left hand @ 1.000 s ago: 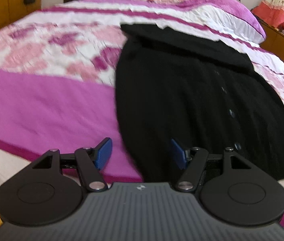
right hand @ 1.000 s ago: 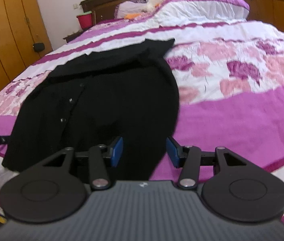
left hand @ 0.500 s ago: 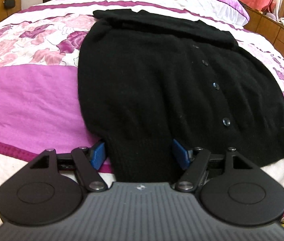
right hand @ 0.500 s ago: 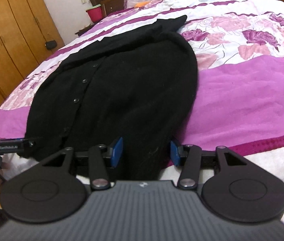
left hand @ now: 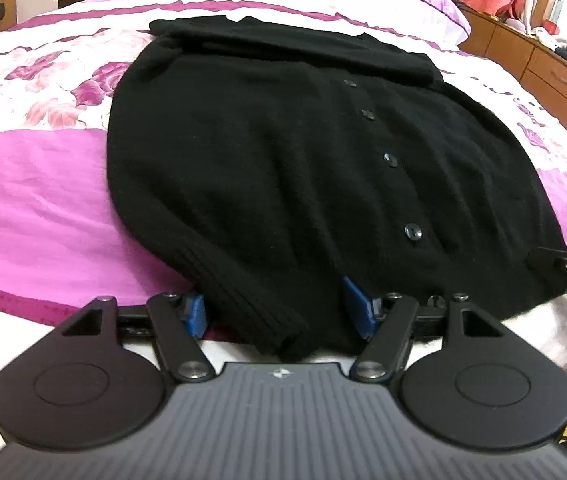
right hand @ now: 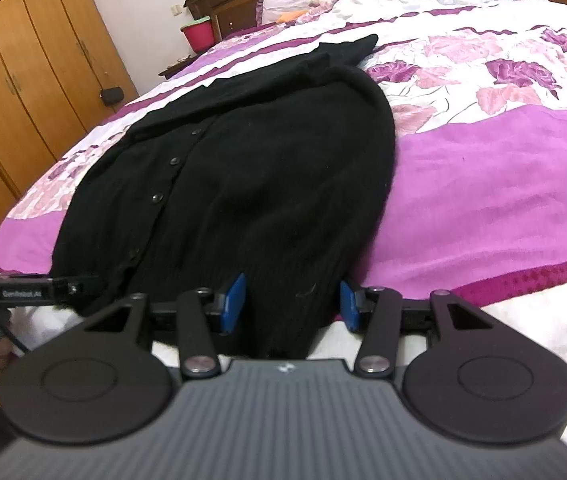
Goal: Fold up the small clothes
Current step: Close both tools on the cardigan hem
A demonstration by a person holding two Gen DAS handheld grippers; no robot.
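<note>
Cardigan (left hand: 283, 168) on bed (left hand: 31, 184): left gripper (left hand: 277, 310) and right gripper (right hand: 289, 298) both open astride hem corners, gripping nothing; thick knit risks single-layer pinch, hem sagging.

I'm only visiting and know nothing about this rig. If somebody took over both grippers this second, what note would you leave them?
Left gripper: open, jaws astride the ribbed hem corner of the black cardigan, not pinching.
Right gripper: open, jaws either side of the other hem corner, not pinching.
Cardigan: flat on the pink floral bedspread, buttoned, hem at the near edge.
Done: sleeves appear folded across the far end.
Left: grip both corners, probably fold the hem toward the collar.
</note>
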